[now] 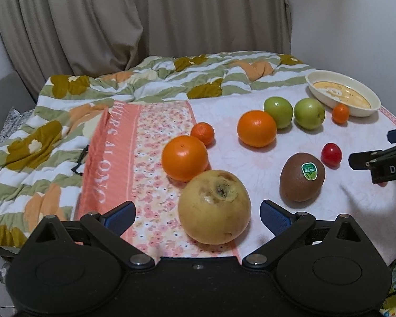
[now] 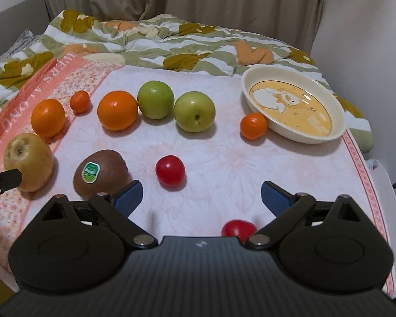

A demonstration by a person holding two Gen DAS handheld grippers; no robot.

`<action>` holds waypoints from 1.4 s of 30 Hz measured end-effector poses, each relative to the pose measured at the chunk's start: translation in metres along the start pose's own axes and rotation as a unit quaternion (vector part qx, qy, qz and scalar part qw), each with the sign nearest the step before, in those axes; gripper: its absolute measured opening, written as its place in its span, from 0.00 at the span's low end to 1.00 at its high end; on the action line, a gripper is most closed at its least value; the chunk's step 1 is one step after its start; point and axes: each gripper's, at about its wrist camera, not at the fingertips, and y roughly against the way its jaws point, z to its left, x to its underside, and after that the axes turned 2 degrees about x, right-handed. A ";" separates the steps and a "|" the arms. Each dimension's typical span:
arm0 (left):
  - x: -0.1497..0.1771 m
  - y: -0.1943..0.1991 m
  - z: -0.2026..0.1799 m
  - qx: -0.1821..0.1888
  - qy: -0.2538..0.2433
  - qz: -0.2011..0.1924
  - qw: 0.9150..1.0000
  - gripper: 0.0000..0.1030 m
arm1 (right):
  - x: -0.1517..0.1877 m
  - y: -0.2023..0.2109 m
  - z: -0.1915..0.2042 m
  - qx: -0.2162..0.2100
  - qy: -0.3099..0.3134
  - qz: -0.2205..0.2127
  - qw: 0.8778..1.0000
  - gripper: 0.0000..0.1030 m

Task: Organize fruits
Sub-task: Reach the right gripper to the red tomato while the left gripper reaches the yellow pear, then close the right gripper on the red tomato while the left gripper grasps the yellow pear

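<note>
We have the left gripper (image 1: 196, 215) spread wide, empty, bracketing the pear (image 1: 214, 207) at 12 o'clock, likely lined up for a grab. Right gripper (image 2: 201, 195) is also released and holds nothing; one tomato (image 2: 170, 170) sits just ahead at 11, another (image 2: 239, 227) tucked under its body. Kiwi (image 2: 100, 173) lies at 10. Oranges, apples and mandarins are loose on the cloth; the bowl (image 2: 293, 134) at 1 o'clock has no fruit in it, so sorting looks unstarted.
</note>
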 end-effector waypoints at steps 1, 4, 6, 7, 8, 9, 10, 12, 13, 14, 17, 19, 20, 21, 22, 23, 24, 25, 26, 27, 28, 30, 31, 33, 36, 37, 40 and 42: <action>0.000 -0.004 -0.001 0.001 0.000 0.001 1.000 0.98 | 0.000 -0.004 0.000 -0.003 0.002 0.001 1.000 1.00; -0.001 -0.014 -0.004 0.007 0.000 0.008 1.000 0.91 | -0.001 -0.017 0.002 -0.016 0.012 0.012 1.000 0.98; -0.001 -0.020 -0.006 0.010 0.003 0.014 1.000 0.90 | -0.001 -0.023 0.005 -0.023 0.021 0.017 0.999 0.94; -0.001 -0.022 -0.006 0.011 0.004 0.018 1.000 0.89 | -0.002 -0.025 0.006 -0.026 0.022 0.019 0.999 0.93; -0.001 -0.025 -0.007 0.012 0.006 0.021 1.000 0.87 | -0.003 -0.028 0.006 -0.031 0.022 0.020 0.999 0.91; -0.001 -0.027 -0.007 0.015 0.008 0.023 1.000 0.85 | -0.003 -0.029 0.005 -0.034 0.022 0.021 0.999 0.90; -0.002 -0.028 -0.007 0.017 0.010 0.025 0.999 0.83 | -0.004 -0.031 0.005 -0.036 0.023 0.023 0.999 0.88; -0.003 -0.032 -0.009 0.017 0.012 0.028 0.999 0.80 | -0.005 -0.034 0.006 -0.040 0.025 0.026 0.999 0.83; -0.003 -0.034 -0.009 0.014 0.012 0.031 0.999 0.77 | -0.006 -0.036 0.006 -0.042 0.026 0.028 0.998 0.80; -0.004 -0.035 -0.009 0.010 0.012 0.033 0.999 0.76 | -0.006 -0.037 0.006 -0.045 0.028 0.030 0.998 0.78; -0.003 -0.036 -0.010 0.009 0.011 0.032 0.999 0.75 | -0.007 -0.040 0.006 -0.050 0.028 0.031 0.998 0.74; -0.003 -0.036 -0.009 0.010 0.010 0.032 0.999 0.75 | -0.008 -0.040 0.006 -0.056 0.025 0.032 0.998 0.73; -0.003 -0.036 -0.009 0.011 0.012 0.032 0.999 0.75 | -0.008 -0.041 0.006 -0.058 0.024 0.032 0.997 0.73; -0.004 -0.036 -0.008 0.013 0.014 0.033 0.999 0.75 | -0.009 -0.042 0.007 -0.059 0.025 0.032 0.997 0.72; -0.004 -0.037 -0.007 0.014 0.016 0.034 0.999 0.75 | -0.010 -0.042 0.008 -0.060 0.026 0.031 0.997 0.71; -0.004 -0.036 -0.006 0.015 0.019 0.034 0.999 0.75 | -0.011 -0.043 0.009 -0.061 0.028 0.030 0.997 0.70; -0.004 -0.036 -0.006 0.016 0.020 0.035 0.999 0.75 | -0.011 -0.043 0.010 -0.062 0.029 0.029 0.997 0.69; -0.003 -0.035 -0.005 0.016 0.021 0.036 0.999 0.75 | -0.012 -0.043 0.011 -0.063 0.030 0.029 0.997 0.67; -0.002 -0.034 -0.005 0.016 0.020 0.036 0.999 0.75 | -0.013 -0.044 0.012 -0.064 0.031 0.029 0.997 0.66; -0.002 -0.034 -0.004 0.016 0.021 0.037 0.999 0.75 | -0.014 -0.045 0.012 -0.064 0.031 0.029 0.997 0.66; -0.001 -0.033 -0.003 0.016 0.022 0.038 0.999 0.75 | -0.015 -0.045 0.013 -0.064 0.031 0.029 0.997 0.64; 0.001 -0.030 -0.001 0.017 0.026 0.039 0.999 0.75 | -0.016 -0.046 0.014 -0.066 0.032 0.028 0.997 0.59; 0.003 -0.029 0.000 0.018 0.029 0.039 0.999 0.75 | -0.016 -0.046 0.015 -0.069 0.034 0.028 0.997 0.48; 0.004 -0.027 0.002 0.017 0.033 0.041 0.998 0.75 | -0.018 -0.046 0.017 -0.069 0.038 0.028 0.996 0.45; 0.006 -0.022 0.004 0.016 0.039 0.042 0.998 0.75 | -0.020 -0.042 0.018 -0.067 0.039 0.024 0.997 0.44; 0.006 -0.020 0.005 0.016 0.042 0.041 0.998 0.75 | -0.021 -0.038 0.018 -0.067 0.038 0.021 0.997 0.44; 0.005 -0.010 0.006 0.013 0.047 0.036 0.998 0.75 | -0.023 -0.028 0.017 -0.066 0.035 0.014 0.997 0.44; 0.003 -0.003 0.005 0.013 0.049 0.032 0.998 0.75 | -0.025 -0.019 0.015 -0.065 0.031 0.010 0.997 0.44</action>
